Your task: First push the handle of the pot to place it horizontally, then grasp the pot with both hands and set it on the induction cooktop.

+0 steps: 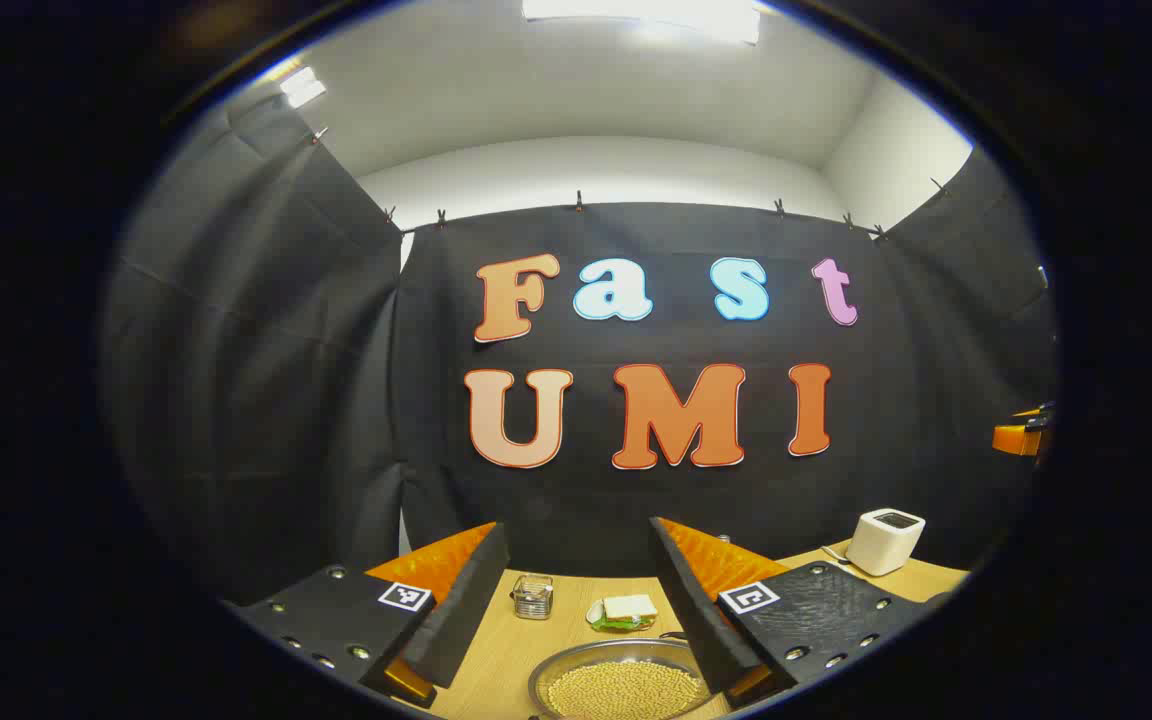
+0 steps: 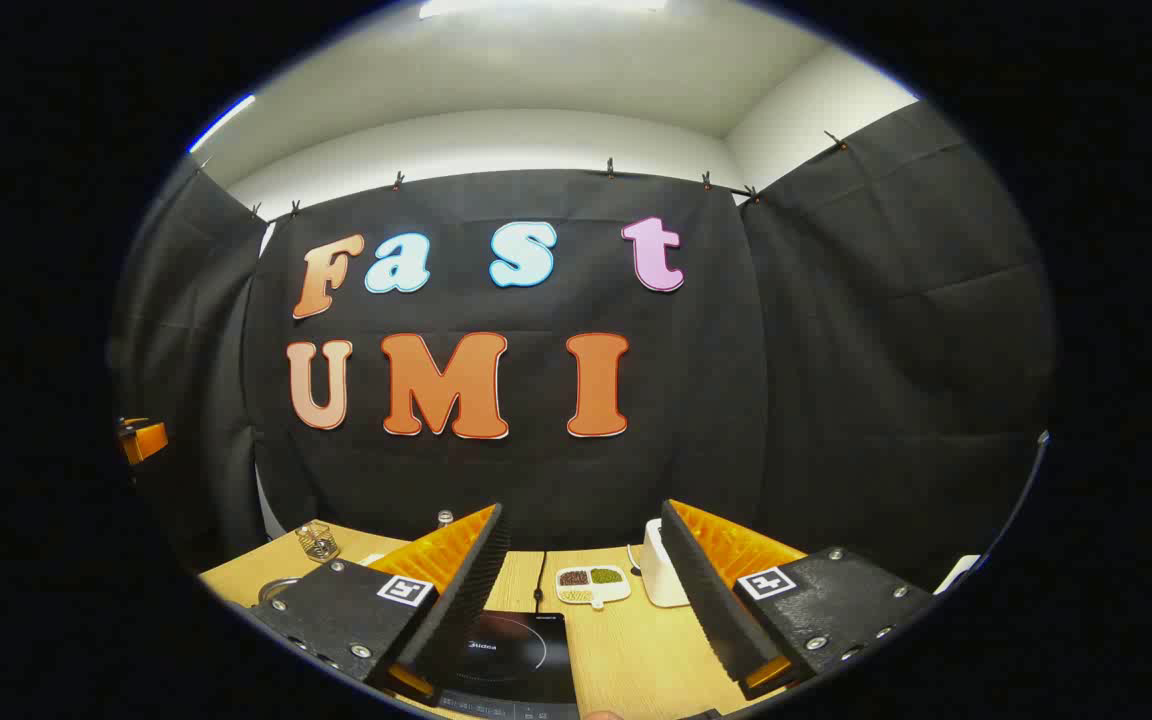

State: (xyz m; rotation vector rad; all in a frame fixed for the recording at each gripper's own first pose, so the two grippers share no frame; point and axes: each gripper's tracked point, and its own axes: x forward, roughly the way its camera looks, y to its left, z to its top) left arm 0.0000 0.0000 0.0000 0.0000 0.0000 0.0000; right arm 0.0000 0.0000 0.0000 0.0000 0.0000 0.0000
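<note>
Shiny metal sits right under your left claw (image 1: 576, 640): the pot (image 1: 621, 680), full of small pale beans, rests on the worktop (image 1: 496, 650). That claw is wide apart and holds nothing. Your right claw (image 2: 586, 620) is apart too, with the black induction cooktop (image 2: 516, 655) lying flat just below it. Both claws hang high, likely getting ready. Farther back stand a sandwich plate (image 1: 624, 612), a small glass jar (image 1: 533, 596) and a white box (image 1: 884, 541).

We are seeing a sandwich (image 1: 629, 606) sitting beside a small glass jar (image 1: 533, 596), a white box (image 1: 884, 541) and a divided bean dish (image 2: 592, 583) lying on the wooden table (image 1: 496, 650).
</note>
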